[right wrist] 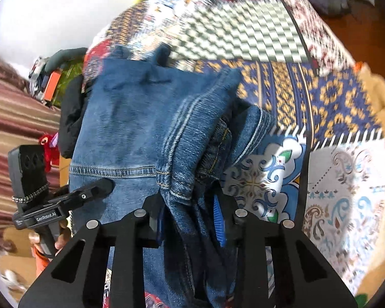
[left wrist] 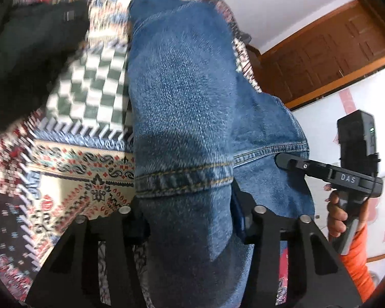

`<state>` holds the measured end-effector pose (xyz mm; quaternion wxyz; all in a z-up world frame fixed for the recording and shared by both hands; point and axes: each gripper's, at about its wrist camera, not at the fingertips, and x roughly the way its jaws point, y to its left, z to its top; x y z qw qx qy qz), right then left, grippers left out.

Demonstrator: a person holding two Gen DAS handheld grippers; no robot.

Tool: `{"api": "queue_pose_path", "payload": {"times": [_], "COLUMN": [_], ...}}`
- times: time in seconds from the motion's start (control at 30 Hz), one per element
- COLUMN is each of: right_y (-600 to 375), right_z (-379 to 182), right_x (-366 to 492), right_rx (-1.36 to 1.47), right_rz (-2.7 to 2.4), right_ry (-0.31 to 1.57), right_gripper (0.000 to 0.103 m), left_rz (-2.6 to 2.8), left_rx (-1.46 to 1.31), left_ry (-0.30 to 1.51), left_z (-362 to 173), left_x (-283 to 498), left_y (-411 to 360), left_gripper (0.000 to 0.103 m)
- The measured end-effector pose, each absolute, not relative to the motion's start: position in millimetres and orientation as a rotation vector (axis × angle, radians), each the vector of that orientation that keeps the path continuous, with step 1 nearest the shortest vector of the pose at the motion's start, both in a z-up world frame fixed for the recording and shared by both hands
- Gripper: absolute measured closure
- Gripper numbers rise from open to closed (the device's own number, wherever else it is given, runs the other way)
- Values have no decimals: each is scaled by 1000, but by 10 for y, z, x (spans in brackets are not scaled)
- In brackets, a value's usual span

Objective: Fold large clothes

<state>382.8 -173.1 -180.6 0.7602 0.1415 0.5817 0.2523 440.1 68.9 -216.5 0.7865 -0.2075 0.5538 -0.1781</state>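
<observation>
Both grippers have hold of the jeans (left wrist: 182, 97), blue denim, lifted off the patchwork bedspread (left wrist: 71, 169) and hanging between the two tools. Left gripper (left wrist: 190, 213): fingers pinching a thick bunch of denim just below a stitched hem band, fabric filling the gap between them and spilling down toward the camera. Right gripper (right wrist: 190, 218): fingers clamped on a bunched seam section, with the blue pad (right wrist: 219, 220) of one finger showing at the fabric edge. From the left wrist view the right tool's finger tip (left wrist: 292, 163) touches the hem at the denim's right edge, held by a hand (left wrist: 338, 218) with an orange sleeve (left wrist: 356, 261) behind it. From the right wrist view the left tool shows at the denim's left edge, label "GenRobot.AI" readable. Denim drapes up and away from both cameras, with the far part resting on or just over the bedspread; contact unclear, frames are motion-blurred. Bedspread panels: green-white checker (right wrist: 243, 30) toward the far side, blue-and-yellow geometric band (right wrist: 308, 95) mid, paisley white panel (right wrist: 346, 179) at the near right corner. A dark garment (left wrist: 25, 59) lies on the bedspread's far left in the left wrist view. Brown wooden door (left wrist: 326, 56) and white wall behind.
</observation>
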Motion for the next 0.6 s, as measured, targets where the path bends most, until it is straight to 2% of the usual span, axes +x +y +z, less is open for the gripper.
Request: {"api": "queue_pose_path", "payload": {"times": [0.2, 0.47, 0.6], "right_y": [-1568, -802, -286], "right_z": [-1106, -67, 182], "right_x": [3764, 3802, 3882], "right_rx": [287, 204, 157], "right_rz": [597, 704, 752], "right_ry": [1128, 919, 845], "right_gripper": [76, 77, 77], "left_rz": [-371, -320, -261], "left_rx": [-403, -408, -394], "left_ry": [1023, 776, 691], "left_z": [-1314, -273, 52], "left_x": [4204, 3923, 3861], "left_y": [862, 1632, 2165], "left_gripper": [56, 56, 56]}}
